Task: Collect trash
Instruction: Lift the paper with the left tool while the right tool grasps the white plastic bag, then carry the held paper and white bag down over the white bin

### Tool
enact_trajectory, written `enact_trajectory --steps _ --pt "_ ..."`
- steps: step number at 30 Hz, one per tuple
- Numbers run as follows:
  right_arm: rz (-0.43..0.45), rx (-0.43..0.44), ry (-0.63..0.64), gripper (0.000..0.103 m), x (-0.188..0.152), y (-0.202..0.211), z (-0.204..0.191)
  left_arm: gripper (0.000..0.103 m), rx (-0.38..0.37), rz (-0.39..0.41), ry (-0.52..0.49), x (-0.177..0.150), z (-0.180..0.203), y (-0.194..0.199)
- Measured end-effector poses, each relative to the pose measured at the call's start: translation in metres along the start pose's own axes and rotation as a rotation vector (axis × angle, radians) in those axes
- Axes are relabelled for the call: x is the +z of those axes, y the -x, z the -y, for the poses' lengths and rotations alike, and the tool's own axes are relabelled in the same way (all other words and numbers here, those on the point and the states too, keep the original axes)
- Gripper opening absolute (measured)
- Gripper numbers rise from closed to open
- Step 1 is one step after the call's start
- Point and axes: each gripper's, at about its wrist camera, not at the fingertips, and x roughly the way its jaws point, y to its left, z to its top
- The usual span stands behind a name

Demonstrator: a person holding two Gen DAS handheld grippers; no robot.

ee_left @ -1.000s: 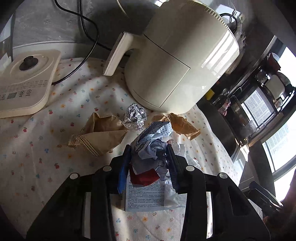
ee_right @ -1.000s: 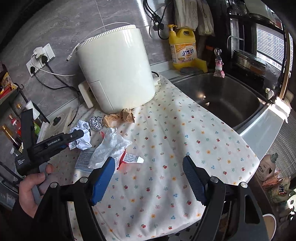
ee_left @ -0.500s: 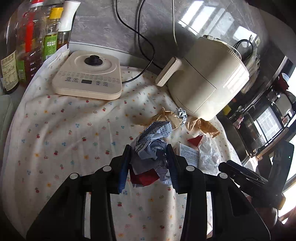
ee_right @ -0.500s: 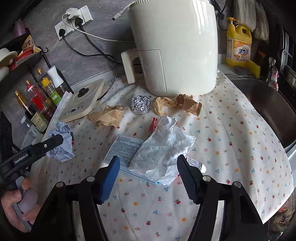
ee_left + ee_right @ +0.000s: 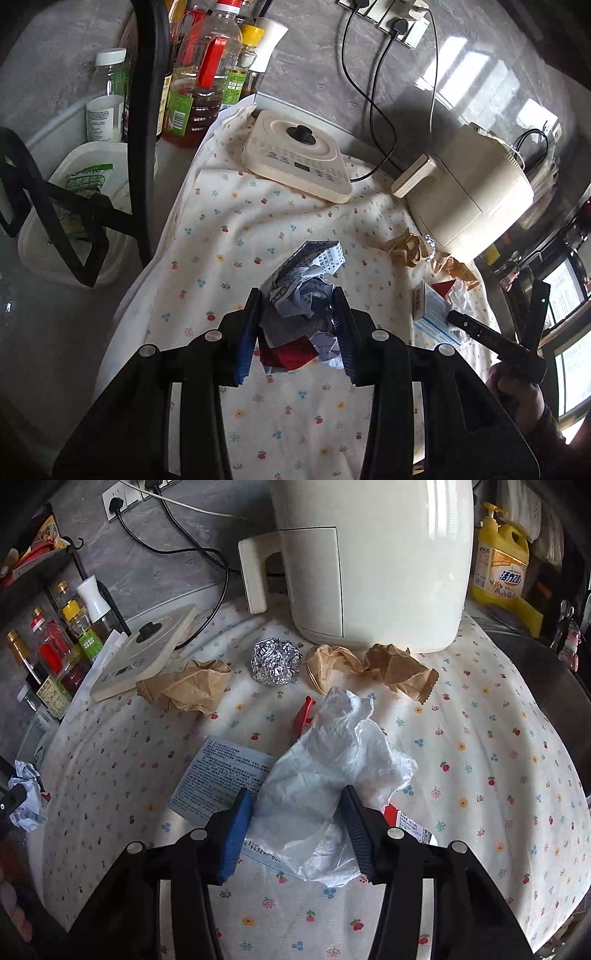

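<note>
My left gripper (image 5: 295,299) is shut on a crumpled wad of printed paper (image 5: 306,273) with a red scrap under it, held above the flowered cloth (image 5: 221,258). My right gripper (image 5: 295,794) points down at a crumpled white plastic bag (image 5: 332,746). Its jaws are closing with the bag between them, and the bag is not visibly squeezed. Under the bag lies a printed leaflet (image 5: 221,775). Further back rest a foil ball (image 5: 275,661), two crumpled brown paper bags (image 5: 188,686) (image 5: 369,668) and a red scrap (image 5: 304,716).
A cream air fryer (image 5: 373,561) stands behind the trash, with a flat cream appliance base (image 5: 147,650) and sauce bottles (image 5: 55,642) to its left. A yellow detergent jug (image 5: 498,568) and a sink (image 5: 546,686) are at the right. A white tub (image 5: 74,206) and black rack (image 5: 140,129) flank the cloth's left edge.
My left gripper has carried the paper wad leftward, away from the air fryer, toward the bottles and tub. My right gripper has come down over the white bag and its jaws have narrowed around it.
</note>
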Motion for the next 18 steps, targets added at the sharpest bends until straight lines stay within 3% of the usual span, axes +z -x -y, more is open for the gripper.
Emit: enact_trajectory --steps 5,18 --pt "-0.002 -0.009 -0.007 0.009 0.004 0.005 0.013 0.038 0.002 0.005 -0.004 -0.005 0.002 0.005" --pt "0.134 0.071 -0.007 0.006 -0.008 0.082 0.033 0.038 -0.036 0.014 -0.081 -0.02 0.058 0.009"
